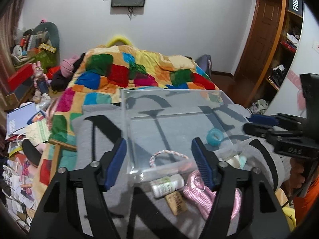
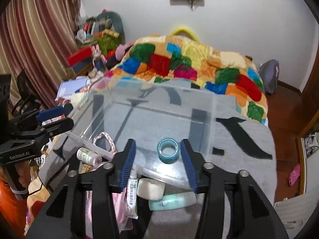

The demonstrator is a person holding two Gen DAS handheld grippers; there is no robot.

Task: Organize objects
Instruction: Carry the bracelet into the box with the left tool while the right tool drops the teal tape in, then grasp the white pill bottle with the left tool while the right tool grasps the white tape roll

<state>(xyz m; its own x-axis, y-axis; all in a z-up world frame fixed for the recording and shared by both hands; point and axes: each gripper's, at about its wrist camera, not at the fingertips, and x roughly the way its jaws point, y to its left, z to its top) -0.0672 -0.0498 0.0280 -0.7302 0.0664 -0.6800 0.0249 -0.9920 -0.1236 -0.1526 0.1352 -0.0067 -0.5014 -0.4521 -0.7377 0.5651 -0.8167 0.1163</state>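
Both tools are spread wide and empty: the right tool (image 2: 158, 160) frames the blue tape roll (image 2: 167, 150) inside the clear box (image 2: 201, 97) at frame centre, the left tool (image 1: 159, 160) hovers lower centre. Closing carelessly could strike the box wall and shove it across the bed's grey cloth (image 2: 249, 159).
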